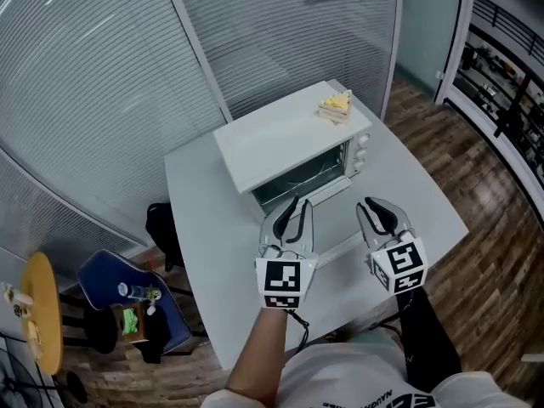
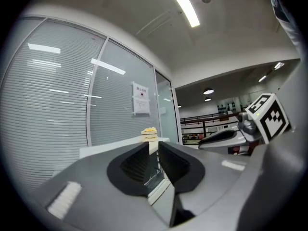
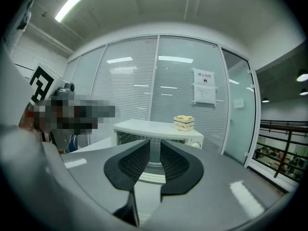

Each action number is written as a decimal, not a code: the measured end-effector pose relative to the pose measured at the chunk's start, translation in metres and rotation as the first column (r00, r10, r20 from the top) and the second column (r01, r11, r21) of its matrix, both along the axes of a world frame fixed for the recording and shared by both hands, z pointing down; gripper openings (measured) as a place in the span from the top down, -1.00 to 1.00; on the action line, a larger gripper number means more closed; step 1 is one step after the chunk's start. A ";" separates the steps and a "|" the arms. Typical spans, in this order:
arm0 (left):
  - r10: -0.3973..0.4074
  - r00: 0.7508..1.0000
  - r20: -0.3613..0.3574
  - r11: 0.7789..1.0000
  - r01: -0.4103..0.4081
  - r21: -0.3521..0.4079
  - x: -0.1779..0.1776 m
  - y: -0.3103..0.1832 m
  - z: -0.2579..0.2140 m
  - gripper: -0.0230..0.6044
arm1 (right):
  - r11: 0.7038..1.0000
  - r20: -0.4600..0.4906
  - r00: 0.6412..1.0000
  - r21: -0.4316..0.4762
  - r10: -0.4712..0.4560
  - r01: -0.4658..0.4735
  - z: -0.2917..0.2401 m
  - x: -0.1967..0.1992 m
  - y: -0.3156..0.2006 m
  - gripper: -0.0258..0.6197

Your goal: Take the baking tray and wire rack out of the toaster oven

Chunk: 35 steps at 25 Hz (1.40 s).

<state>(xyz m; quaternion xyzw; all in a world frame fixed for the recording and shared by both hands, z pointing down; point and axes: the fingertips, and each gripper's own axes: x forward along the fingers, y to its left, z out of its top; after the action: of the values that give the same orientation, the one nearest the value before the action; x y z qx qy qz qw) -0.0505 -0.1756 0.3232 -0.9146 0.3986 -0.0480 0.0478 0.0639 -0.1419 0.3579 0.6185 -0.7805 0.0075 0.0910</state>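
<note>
- My left gripper (image 1: 299, 206) has its jaws drawn almost together with nothing between them. My right gripper (image 1: 371, 206) is also empty, its jaws a narrow slit apart. If I reach in like this, neither will fit over a rim, and the tips will only shove the metal deeper.
- The toaster oven (image 1: 280, 138) stands straight ahead of both grippers, its front close beyond the left tips and a little further from the right ones. I cannot tell whether the door is down or shut. If it is shut and I push forward, I hit glass.
- The oven looks light and the table (image 1: 212, 253) looks smooth. A hard pull on a rack caught in its rails could, I judge, drag the whole box towards me.
- A small yellow-topped stack (image 1: 335, 106) sits on the oven's roof, beyond the right gripper and above it. A jolt to the oven could tip it off.
- My grippers ride side by side and near each other, so they could knock together in the narrow mouth. An uneven pull from one side could also skew whatever comes out.
- The wire rack (image 1: 310, 175) shows only as thin bright lines in the dark opening, ahead of the gap between my grippers — still inside.
- The baking tray is not visible from here, so I take it to be inside too, lower down or hidden.
- The oven itself is white and boxy, with round knobs on the end of its front nearer my right gripper.
</note>
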 end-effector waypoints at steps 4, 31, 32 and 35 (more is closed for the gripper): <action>-0.002 1.000 -0.014 0.999 0.001 -0.035 -0.001 -0.015 0.015 0.73 | 0.999 -0.004 1.000 -0.042 -0.005 0.005 0.017 -0.003 -0.014 0.77; -0.229 0.973 -0.037 0.915 0.202 -0.350 0.014 -0.075 0.124 0.73 | 0.934 0.141 0.962 -0.242 -0.233 0.262 0.109 -0.008 -0.116 0.76; -0.245 0.967 -0.064 0.902 0.204 -0.380 0.016 -0.078 0.129 0.73 | 0.930 0.176 0.958 -0.252 -0.228 0.267 0.112 -0.005 -0.119 0.76; -0.301 0.940 -0.160 0.869 0.202 -0.452 0.021 -0.088 0.141 0.73 | 0.910 0.263 0.938 -0.287 -0.224 0.298 0.127 -0.001 -0.129 0.74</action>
<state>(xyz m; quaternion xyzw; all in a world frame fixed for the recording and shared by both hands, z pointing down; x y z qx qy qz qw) -0.0297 -0.2640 0.4643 -0.8419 0.4973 -0.0365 -0.2065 0.0632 -0.2705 0.4846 0.4797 -0.8499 0.1926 0.1023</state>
